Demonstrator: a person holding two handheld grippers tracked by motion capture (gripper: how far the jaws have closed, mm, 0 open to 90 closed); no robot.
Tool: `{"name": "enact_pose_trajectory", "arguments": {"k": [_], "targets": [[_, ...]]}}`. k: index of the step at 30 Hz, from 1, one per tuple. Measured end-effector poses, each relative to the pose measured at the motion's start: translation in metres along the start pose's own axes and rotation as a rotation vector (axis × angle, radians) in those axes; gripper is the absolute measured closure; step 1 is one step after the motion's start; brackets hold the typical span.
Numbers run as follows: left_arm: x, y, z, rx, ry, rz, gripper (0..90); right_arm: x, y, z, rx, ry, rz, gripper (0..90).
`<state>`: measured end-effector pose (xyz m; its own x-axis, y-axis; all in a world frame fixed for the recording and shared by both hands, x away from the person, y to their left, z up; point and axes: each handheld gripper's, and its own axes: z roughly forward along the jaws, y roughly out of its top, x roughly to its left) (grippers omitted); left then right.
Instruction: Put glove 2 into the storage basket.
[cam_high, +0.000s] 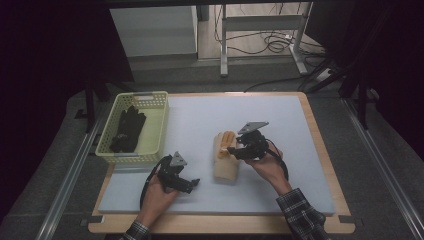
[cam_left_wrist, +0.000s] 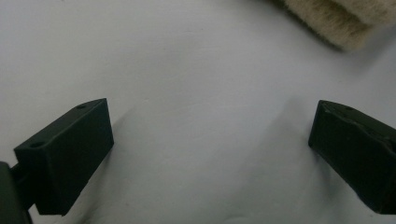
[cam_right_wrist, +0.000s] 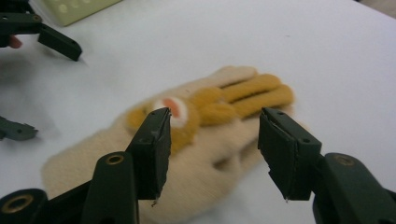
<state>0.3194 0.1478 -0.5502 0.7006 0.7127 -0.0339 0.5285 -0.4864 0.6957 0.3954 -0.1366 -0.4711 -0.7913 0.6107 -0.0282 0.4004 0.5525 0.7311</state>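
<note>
The beige glove (cam_high: 225, 159) lay flat on the white pad of the bench (cam_high: 310, 200), right of the yellow basket (cam_high: 159, 116), which already held a dark glove (cam_high: 127, 129). The right hand-held gripper (cam_right_wrist: 212, 140) hovered over the beige glove with its jaws apart, straddling the orange animal patch near the glove's middle, not yet gripping fabric as far as the right gripper view showed. The left hand-held gripper (cam_left_wrist: 210, 140) sat low over bare pad with its jaws wide apart and nothing between them, the glove's fuzzy cuff edge off toward the top right of its view. The step in hand was probably grabbing the beige glove for the basket. To do it well, the right jaws needed to drop until both tips pressed into the knit, then pinch a fold near the palm rather than the fingers, so it wouldn't slip out. The lift needed to clear the basket rim. The left could pin the cuff if the glove dragged.
</note>
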Motion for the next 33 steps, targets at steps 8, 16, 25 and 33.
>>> {"name": "enact_pose_trajectory", "arguments": {"k": [8,16,25,33], "targets": [[0.000,0.000,0.000,0.002,-0.001,-0.001,0.1,-0.016,-0.014,-0.014,-0.003,-0.033,0.047,60.5],[0.000,0.000,0.000,0.002,-0.001,-0.001,0.1,-0.016,-0.024,-0.013,0.022,-0.012,0.053,70.6],[0.000,0.000,0.000,0.002,-0.001,-0.001,0.1,-0.010,-0.025,0.020,0.089,0.012,0.062,54.0],[0.000,0.000,0.000,0.002,-0.001,-0.001,0.1,-0.008,-0.035,0.027,0.096,0.027,0.097,77.9]]}}
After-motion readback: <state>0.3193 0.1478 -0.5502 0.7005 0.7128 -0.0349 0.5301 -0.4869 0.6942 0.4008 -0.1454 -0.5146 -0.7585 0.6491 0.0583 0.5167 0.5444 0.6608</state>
